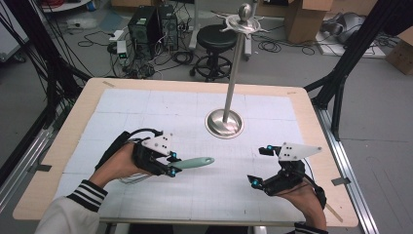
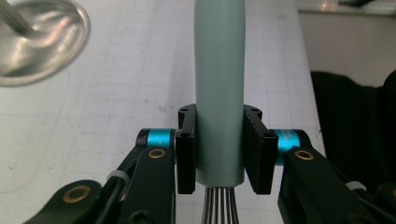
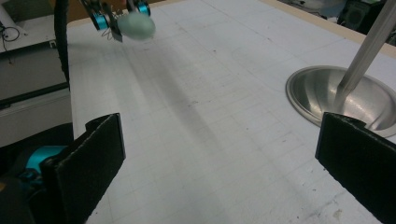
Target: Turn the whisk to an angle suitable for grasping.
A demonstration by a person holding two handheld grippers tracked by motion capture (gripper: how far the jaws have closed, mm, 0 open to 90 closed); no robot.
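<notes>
Our left hand-held gripper [image 1: 172, 164] is clamped on the whisk [image 1: 192, 163] by its pale green handle, holding it level above the surface [image 1: 146, 107]. Our right hand-held gripper [image 1: 258, 166] has its jaws wide apart, near the stand [image 1: 224, 123].

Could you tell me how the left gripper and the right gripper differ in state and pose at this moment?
The left gripper is shut on the pale green handle of a wire whisk, while the right gripper stands wide open with nothing between its jaws. In the high view the left one points toward the table's right side; the right one points left. Both have black jaws with blue fittings.
</notes>
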